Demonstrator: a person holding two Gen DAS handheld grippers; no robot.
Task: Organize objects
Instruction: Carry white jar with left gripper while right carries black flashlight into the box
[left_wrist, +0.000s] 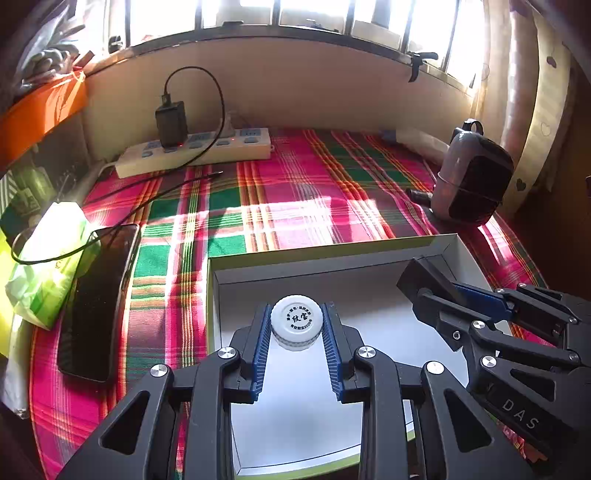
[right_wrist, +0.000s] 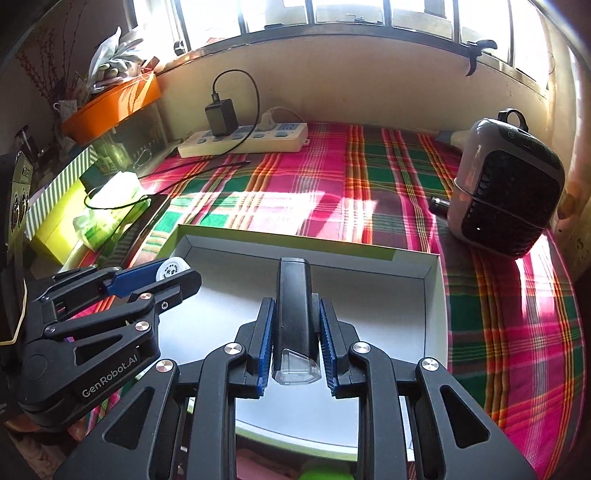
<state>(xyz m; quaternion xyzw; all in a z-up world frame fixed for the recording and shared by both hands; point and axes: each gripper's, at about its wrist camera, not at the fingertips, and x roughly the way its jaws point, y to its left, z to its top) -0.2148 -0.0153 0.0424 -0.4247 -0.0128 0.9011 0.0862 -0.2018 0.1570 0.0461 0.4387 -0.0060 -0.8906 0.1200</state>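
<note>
A shallow white box with a green rim (left_wrist: 218, 273) (right_wrist: 437, 295) lies open on the plaid cloth. My left gripper (left_wrist: 296, 326) is shut on a small white bottle (left_wrist: 296, 326) with a printed round cap, held over the box's left part. In the right wrist view that bottle (right_wrist: 170, 268) shows between the left gripper's blue pads (right_wrist: 136, 278). My right gripper (right_wrist: 295, 332) is shut on a black flashlight-like device (right_wrist: 294, 306) with a clear lens end, over the box's middle. The same device (left_wrist: 421, 275) appears at right in the left wrist view.
A black phone (left_wrist: 98, 302) and a green tissue pack (left_wrist: 48, 258) lie left of the box, with a cable over them. A power strip (left_wrist: 195, 149) with a charger sits at the back. A small grey fan (right_wrist: 506, 184) stands at the right.
</note>
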